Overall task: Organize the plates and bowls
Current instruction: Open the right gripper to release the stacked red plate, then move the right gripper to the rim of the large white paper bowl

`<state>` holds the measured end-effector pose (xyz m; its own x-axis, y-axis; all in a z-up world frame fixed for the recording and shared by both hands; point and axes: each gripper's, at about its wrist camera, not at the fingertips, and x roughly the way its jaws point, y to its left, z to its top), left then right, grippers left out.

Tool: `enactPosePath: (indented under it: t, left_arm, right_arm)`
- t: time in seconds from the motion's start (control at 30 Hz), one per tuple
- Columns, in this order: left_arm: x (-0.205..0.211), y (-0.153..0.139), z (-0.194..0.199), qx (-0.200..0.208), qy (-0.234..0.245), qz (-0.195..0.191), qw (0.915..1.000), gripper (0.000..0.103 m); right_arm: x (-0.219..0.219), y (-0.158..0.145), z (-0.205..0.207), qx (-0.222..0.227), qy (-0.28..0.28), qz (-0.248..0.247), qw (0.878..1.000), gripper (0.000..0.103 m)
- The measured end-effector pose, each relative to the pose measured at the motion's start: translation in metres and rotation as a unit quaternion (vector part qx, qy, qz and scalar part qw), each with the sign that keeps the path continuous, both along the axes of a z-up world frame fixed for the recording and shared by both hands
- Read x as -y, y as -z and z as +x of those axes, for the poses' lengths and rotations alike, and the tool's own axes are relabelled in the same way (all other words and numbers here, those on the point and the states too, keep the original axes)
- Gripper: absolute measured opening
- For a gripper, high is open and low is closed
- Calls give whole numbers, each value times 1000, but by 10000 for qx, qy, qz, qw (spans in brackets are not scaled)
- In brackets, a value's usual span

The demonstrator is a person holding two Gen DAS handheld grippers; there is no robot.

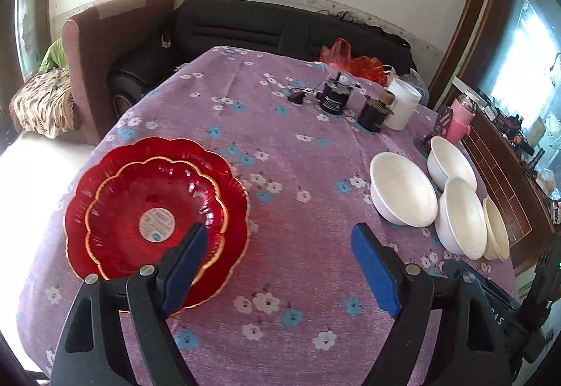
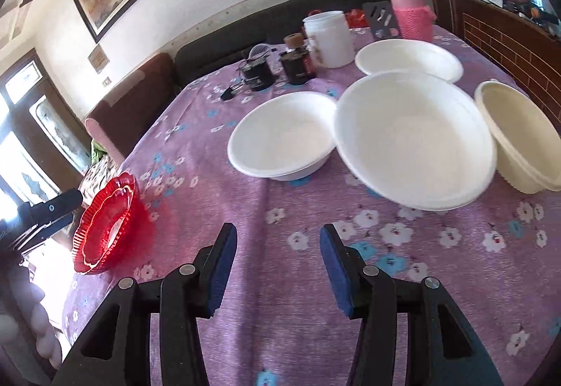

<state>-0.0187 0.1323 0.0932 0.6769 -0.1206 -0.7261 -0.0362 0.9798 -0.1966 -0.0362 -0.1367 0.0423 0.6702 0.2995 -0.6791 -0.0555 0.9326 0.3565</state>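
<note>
Left gripper (image 1: 280, 245): jaws spread wide, nothing between them, hovering over the purple floral tablecloth (image 1: 298, 175). Just ahead-left of its left finger: two red scalloped plates stacked, smaller red plate (image 1: 154, 207) nested on the larger red plate (image 1: 80, 210), round sticker in the centre. The left finger overlaps the stack's near edge in view; contact can't be told. Ahead-right of the right finger: a cluster of bowls: nearest white bowl (image 1: 403, 189), second white bowl (image 1: 461, 214) beside it, third white bowl (image 1: 450, 163) behind, cream bowl (image 1: 496, 228) at far right. Far ahead: black jars (image 1: 331, 100), white container (image 1: 403, 103), pink flask (image 1: 461, 121).

Right gripper (image 2: 278, 242): jaws moderately open, empty, above the cloth. Far left of it the red plate stack (image 2: 105, 231), with the left tool's body at frame edge. Ahead, left to right: white bowl (image 2: 284, 133), large white bowl (image 2: 413, 137) overlapping its rim, cream bowl (image 2: 519, 140) touching on the right. Another white bowl (image 2: 406, 58) sits behind them.
</note>
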Motion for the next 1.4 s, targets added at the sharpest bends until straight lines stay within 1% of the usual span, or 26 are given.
enactPosePath:
  t: [0.13,0.2,0.33,0.43,0.5,0.57,0.7,0.8,0.87,0.93,1.03,1.17,1.23,1.4]
  left_arm:
    - [28,2,7,-104,215,140,9996,83]
    - [39,2,12,-178,287,148,9993,83]
    - [54,8,29,-415,402,-101,9983,83]
    - [64,16,50,-589,358,-277,9972,83]
    - [72,23,65,-662,294,-259,9970,83]
    - [80,32,79,-737,199,-187,9969,83]
    - [94,55,106,-1051,124,-276,9940,83]
    - [101,70,122,-1243,91,-260,9919,83]
    - [104,75,130,-1293,42,-182,9914,83]
    - [105,78,136,-1301,46,-227,9912,83]
    - [106,79,141,-1287,37,-231,9914,83]
    - [105,75,140,-1174,101,-180,9929,83]
    - [103,71,139,-1117,98,-183,9935,83]
    - [98,64,137,-1004,116,-175,9947,83]
  right_arm:
    - [23,-5,1,184,230,-34,9996,53]
    - [33,-6,0,289,347,-69,9990,54]
    - [61,-6,-4,360,544,40,9979,54]
    - [83,-7,-7,409,802,149,9958,54]
    - [99,-6,-8,420,976,208,9941,59]
    - [110,-3,-8,395,1113,279,9926,60]
    - [120,4,-10,395,1183,302,9917,60]
    - [118,8,-10,373,1131,331,9923,59]
    - [114,8,-7,320,997,372,9938,60]
    - [105,5,-2,279,818,473,9951,60]
    - [89,6,9,49,379,822,9959,60]
    - [62,11,25,-238,-66,1264,9917,60]
    - [49,14,29,-333,-204,1406,9893,60]
    - [24,9,23,-256,-370,1238,9913,61]
